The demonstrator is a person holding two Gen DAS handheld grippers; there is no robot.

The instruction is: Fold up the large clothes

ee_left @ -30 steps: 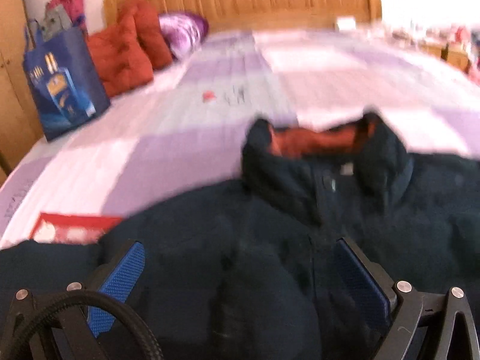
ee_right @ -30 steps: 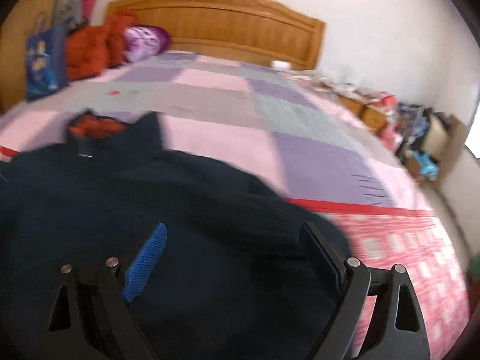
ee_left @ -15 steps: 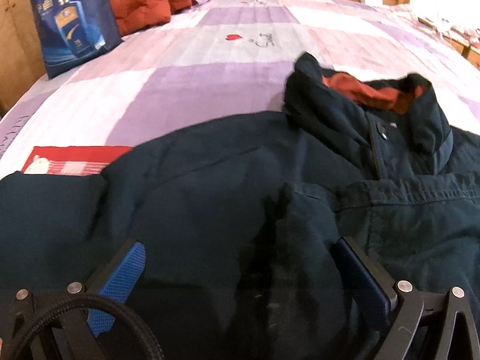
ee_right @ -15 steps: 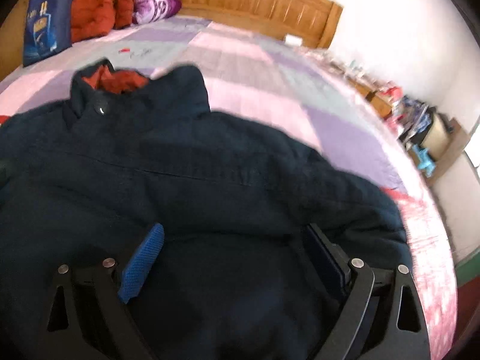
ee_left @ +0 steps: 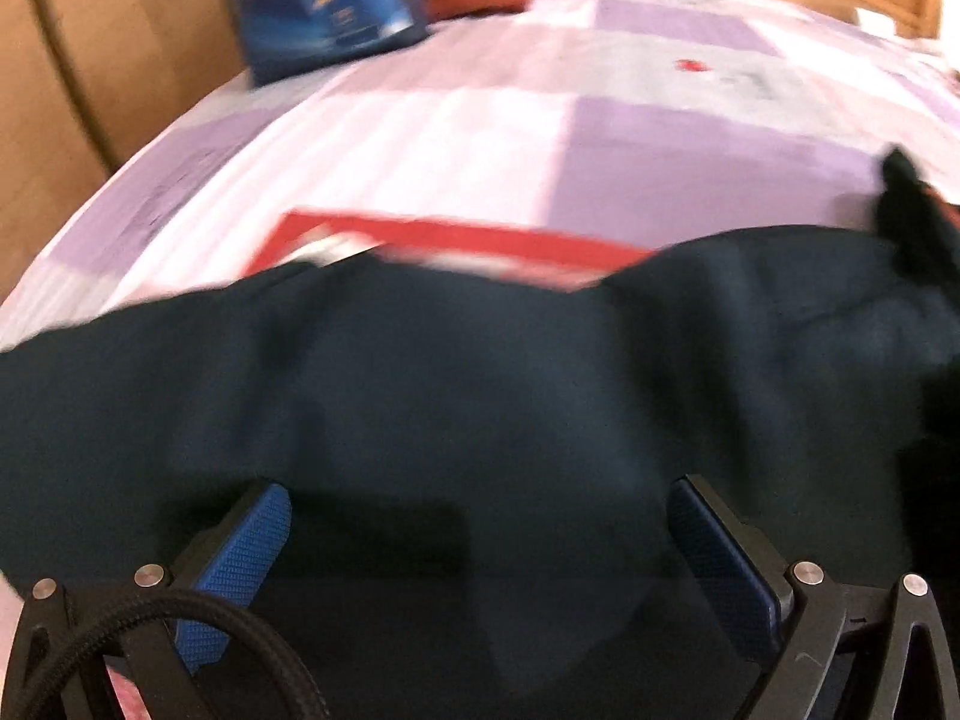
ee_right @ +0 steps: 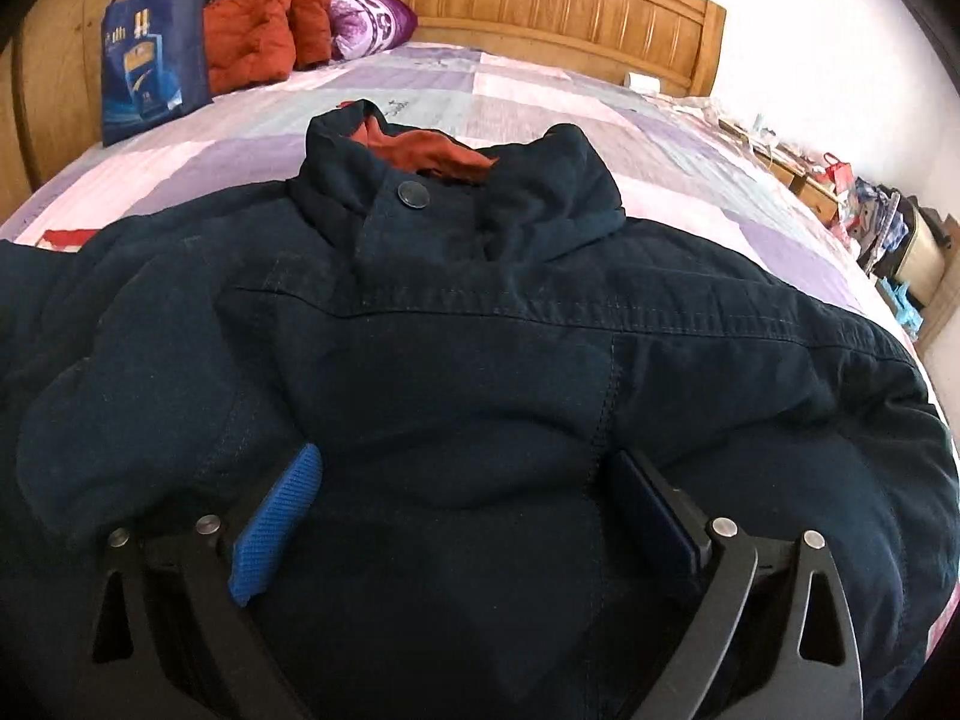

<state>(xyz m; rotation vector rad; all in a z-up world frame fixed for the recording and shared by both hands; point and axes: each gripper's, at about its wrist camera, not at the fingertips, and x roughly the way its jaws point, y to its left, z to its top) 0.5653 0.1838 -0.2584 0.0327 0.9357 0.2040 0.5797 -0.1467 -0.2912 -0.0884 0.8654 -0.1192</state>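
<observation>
A large dark navy jacket (ee_right: 480,360) with an orange-lined collar (ee_right: 432,150) lies spread front-up on the bed. My right gripper (ee_right: 465,477) is open, low over the jacket's chest, a puffed fold of cloth between its jaws. In the left wrist view, which is blurred, my left gripper (ee_left: 480,510) is open over the jacket's left sleeve (ee_left: 420,390). The collar tip shows at the far right (ee_left: 906,210).
The bed has a purple and white patchwork cover (ee_right: 480,90) and a wooden headboard (ee_right: 540,6). A blue shopping bag (ee_right: 153,69), orange cushions (ee_right: 264,36) and a purple pillow (ee_right: 372,21) stand at its head. A red-edged cloth (ee_left: 480,240) lies beyond the sleeve. A wooden wardrobe (ee_left: 90,60) stands left; clutter (ee_right: 870,210) lies right.
My left gripper has swung left from the chest and collar to over the sleeve. My right gripper has moved left and closer, centring on the jacket's chest below the collar. Both stay open.
</observation>
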